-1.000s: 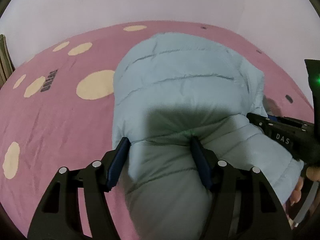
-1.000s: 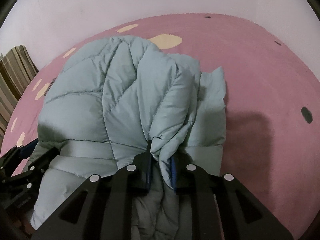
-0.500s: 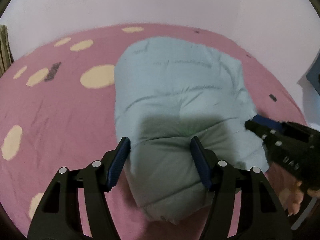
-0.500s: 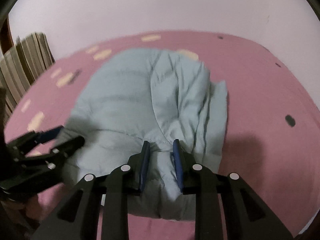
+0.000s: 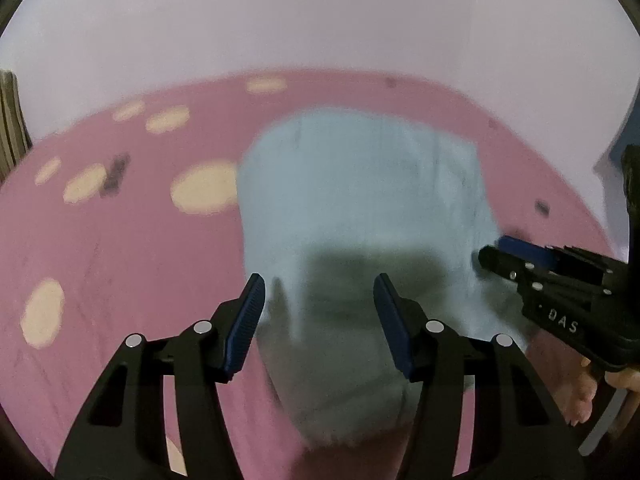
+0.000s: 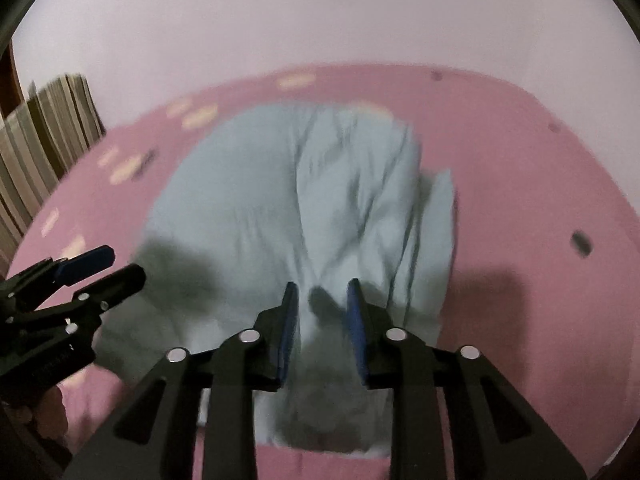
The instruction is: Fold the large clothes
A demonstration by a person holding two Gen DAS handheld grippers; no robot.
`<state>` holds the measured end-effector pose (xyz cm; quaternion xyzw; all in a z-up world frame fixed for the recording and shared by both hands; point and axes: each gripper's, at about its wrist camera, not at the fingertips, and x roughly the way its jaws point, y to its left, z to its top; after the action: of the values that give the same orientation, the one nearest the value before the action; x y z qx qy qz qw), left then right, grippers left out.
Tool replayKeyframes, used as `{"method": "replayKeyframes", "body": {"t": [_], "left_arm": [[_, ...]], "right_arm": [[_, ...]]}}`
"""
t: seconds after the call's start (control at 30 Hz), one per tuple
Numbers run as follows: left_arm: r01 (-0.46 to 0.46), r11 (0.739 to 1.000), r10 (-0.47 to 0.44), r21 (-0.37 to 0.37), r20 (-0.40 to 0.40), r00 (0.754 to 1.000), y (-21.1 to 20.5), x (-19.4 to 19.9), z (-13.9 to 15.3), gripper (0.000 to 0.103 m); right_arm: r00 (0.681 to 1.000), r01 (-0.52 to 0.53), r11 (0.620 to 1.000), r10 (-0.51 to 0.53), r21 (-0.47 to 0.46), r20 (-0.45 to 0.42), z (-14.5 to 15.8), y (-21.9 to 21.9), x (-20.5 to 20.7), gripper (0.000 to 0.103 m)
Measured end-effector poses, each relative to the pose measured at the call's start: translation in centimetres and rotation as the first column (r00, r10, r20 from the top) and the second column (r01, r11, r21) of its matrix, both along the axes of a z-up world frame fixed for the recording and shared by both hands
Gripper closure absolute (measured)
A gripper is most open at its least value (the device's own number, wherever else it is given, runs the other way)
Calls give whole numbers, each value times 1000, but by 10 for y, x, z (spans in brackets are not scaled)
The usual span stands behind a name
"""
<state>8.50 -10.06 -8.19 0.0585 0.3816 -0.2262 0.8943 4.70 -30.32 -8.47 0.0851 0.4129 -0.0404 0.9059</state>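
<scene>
A pale blue puffer jacket (image 5: 360,184) lies folded in a compact bundle on the pink bed cover (image 5: 120,240). My left gripper (image 5: 318,280) hovers above the jacket's near end, its jaws apart and closing slightly, with nothing pressed between the pads. In the right wrist view the jacket (image 6: 260,200) shows creased folds. My right gripper (image 6: 322,284) hangs over its near edge with the jaws opening, and the fabric is below them, not pinched. Each gripper appears in the other's view: the right gripper (image 5: 494,249) at the jacket's right side, the left gripper (image 6: 122,264) at its left side.
The pink cover (image 6: 520,200) has cream spots and small dark marks and runs back to a pale wall. A striped fabric (image 6: 44,136) stands at the far left. A person's hand (image 5: 616,380) holds the right gripper's handle.
My right gripper let go of the pinched jacket fold and opened. Both grippers rose and drew back, so the jacket looks smaller and lies free on the bed.
</scene>
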Motion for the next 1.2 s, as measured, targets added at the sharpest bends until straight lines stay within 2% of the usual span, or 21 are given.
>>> {"method": "replayKeyframes", "body": {"t": [0.07, 0.13, 0.27, 0.33, 0.67, 0.87, 1.2], "left_arm": [[1, 1000, -1, -3, 28, 1000, -6, 14, 13, 44], [6, 1000, -6, -26, -3, 1000, -16, 39, 16, 42], [-32, 998, 28, -54, -60, 998, -27, 71, 1, 42], [-43, 998, 39, -43, -80, 996, -33, 82, -11, 42], [-40, 998, 45, 51, -102, 994, -56, 96, -58, 38], [-44, 996, 52, 77, -100, 994, -64, 103, -72, 35], [-28, 997, 39, 69, -148, 988, -65, 116, -91, 32]], "right_arm": [[999, 17, 1000, -16, -20, 42, 14, -5, 13, 48], [997, 34, 999, -31, -40, 66, 22, -9, 32, 48], [996, 50, 998, -48, -33, 74, 15, -18, 66, 48], [997, 52, 998, -50, -31, 67, 5, -19, 73, 49], [997, 70, 997, -71, -32, -33, -55, -31, 91, 49], [995, 72, 997, -69, 31, -75, -73, -44, 99, 49], [993, 78, 997, -77, 14, -87, -83, -39, 103, 49]]}}
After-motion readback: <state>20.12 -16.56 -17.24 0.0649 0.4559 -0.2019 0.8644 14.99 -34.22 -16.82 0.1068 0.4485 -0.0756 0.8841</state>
